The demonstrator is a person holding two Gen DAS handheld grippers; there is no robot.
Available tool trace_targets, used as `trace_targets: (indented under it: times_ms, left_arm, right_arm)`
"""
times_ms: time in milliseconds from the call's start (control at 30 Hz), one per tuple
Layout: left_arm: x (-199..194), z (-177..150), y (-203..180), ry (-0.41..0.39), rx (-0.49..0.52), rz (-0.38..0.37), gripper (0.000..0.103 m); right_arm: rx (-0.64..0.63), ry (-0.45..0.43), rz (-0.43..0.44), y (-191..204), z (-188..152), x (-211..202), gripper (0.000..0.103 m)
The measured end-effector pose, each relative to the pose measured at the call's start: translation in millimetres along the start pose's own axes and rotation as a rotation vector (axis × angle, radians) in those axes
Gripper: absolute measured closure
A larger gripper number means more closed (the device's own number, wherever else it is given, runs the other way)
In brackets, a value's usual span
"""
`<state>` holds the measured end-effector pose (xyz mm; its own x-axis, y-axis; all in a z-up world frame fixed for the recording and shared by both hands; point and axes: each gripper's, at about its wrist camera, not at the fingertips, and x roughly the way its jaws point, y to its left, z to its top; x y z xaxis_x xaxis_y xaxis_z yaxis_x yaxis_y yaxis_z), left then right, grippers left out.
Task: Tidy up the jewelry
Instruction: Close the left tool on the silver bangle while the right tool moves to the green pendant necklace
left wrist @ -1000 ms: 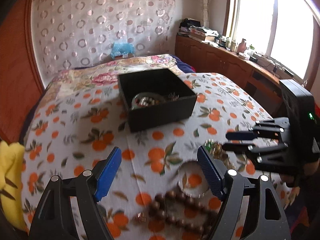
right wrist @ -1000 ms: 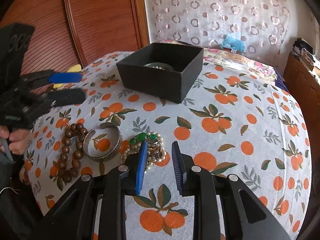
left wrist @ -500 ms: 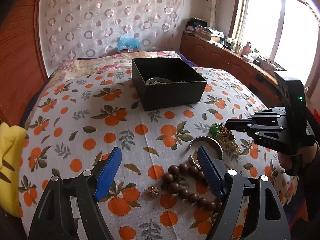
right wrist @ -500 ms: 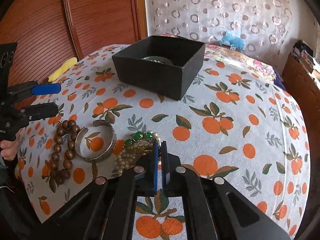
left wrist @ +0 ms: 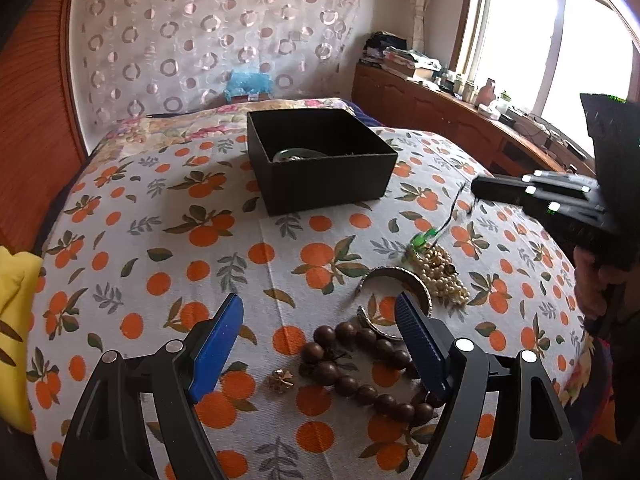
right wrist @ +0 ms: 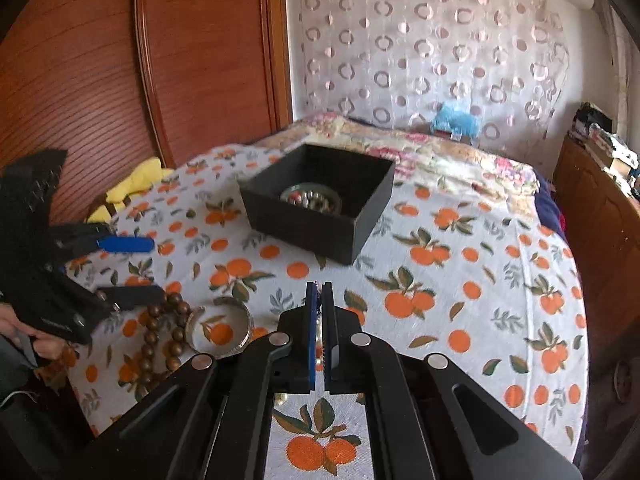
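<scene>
Ahead of our right gripper, clamped on the pearl-and-green-bead necklace's thin cord, sits the black square box already holding bangles; beneath our gaping, empty left gripper wooden beads and silver cuff remain.

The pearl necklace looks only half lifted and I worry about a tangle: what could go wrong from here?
1. The right tool pinches only a thin dark cord, so the pearl necklace could slip free.
2. Its pearls lie against the silver bangle, which could drag along.
3. The hanging bundle may snag the black box rim on the way in.
</scene>
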<state>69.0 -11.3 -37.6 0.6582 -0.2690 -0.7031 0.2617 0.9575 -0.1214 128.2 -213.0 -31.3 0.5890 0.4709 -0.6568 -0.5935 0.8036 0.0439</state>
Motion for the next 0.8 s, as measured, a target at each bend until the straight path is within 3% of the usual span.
trace_targets:
  times_ms: [200,500,800]
  left_arm:
    - [3.3,-0.7,-10.4,0.011,0.015,-0.023,0.028]
    - [18.2,3.5,-36.4,0.050,0.075,-0.063,0.028]
    - [42.6,8.0,-49.6,0.115,0.120,-0.043,0.028]
  right_arm:
    - [0.003,-0.050,-0.003,-0.1,7.6,-19.2,0.100]
    - [0.019,-0.050,-0.025,-5.2,0.2,-25.1,0.100]
    - [0.041,-0.048,-0.036,-16.3,-11.3,-31.7,0.100]
